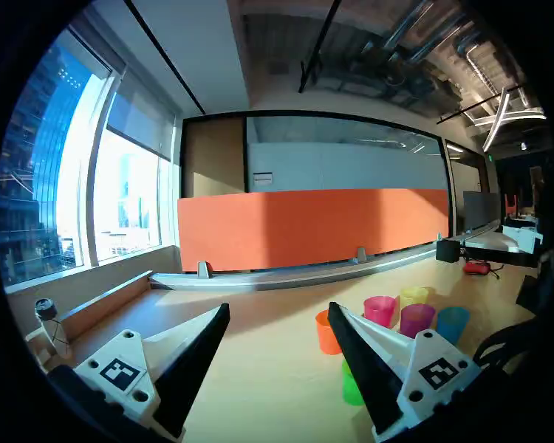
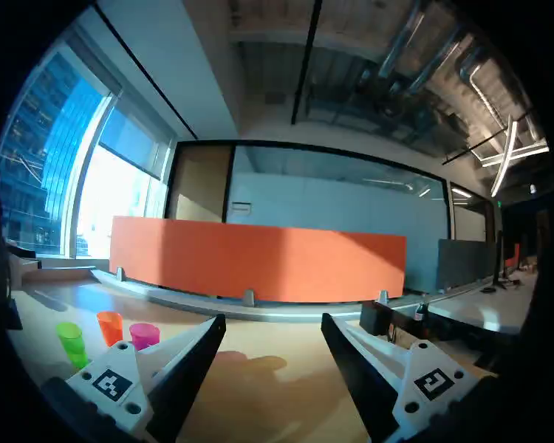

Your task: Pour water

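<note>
Several coloured plastic cups stand on the wooden desk. In the left gripper view an orange cup (image 1: 326, 332), a green cup (image 1: 351, 384), a pink cup (image 1: 380, 310), a yellow cup (image 1: 414, 296), a magenta cup (image 1: 416, 320) and a blue cup (image 1: 452, 324) cluster right of centre. My left gripper (image 1: 278, 311) is open above the desk, its right finger in front of the orange and green cups. The right gripper view has a green cup (image 2: 72, 343), an orange cup (image 2: 110, 327) and a magenta cup (image 2: 144, 336) at far left. My right gripper (image 2: 272, 321) is open and holds nothing.
An orange divider panel (image 1: 314, 225) runs along the back of the desk (image 1: 262, 354). Large windows line the left side. A black box (image 2: 375, 318) and a dark bottle (image 2: 422, 313) stand at the right. A red object (image 1: 477, 267) lies far right on the desk.
</note>
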